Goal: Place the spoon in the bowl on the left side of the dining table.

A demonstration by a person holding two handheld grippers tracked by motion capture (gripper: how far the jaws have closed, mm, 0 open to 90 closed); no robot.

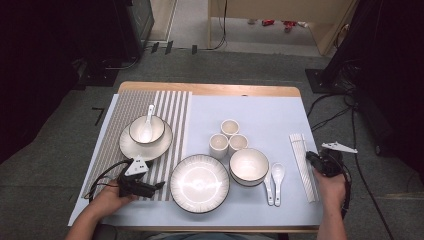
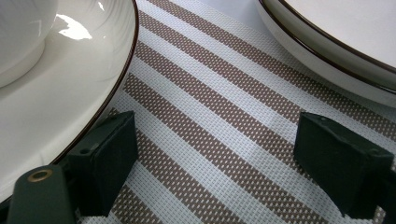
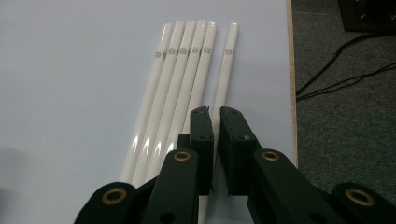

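Left hand-held gripper (image 1: 159, 185): jaws stand wide apart with nothing between them, resting low over the striped placemat (image 2: 224, 121). The saucer (image 2: 56, 107) carrying the bowl and spoon lies just beside its left jaw; the large plate (image 2: 327, 51) lies ahead of its right jaw. This place setting appears partly laid; no chopsticks lie beside it.

Right hand-held gripper (image 3: 215, 116): jaws are drawn nearly together around the single white chopstick (image 3: 226, 70), which lies slightly apart from the row of five chopsticks (image 3: 180, 79) on its left. The pads look pressed on the single chopstick, which lies flat on the worktop (image 3: 70, 93), not yet lifted. Judgement: pick-up is at the grasp stage; lifting and placing remain.

Markings: each chopstick bears a small grey "S"-like mark near its far end; no other writing is legible
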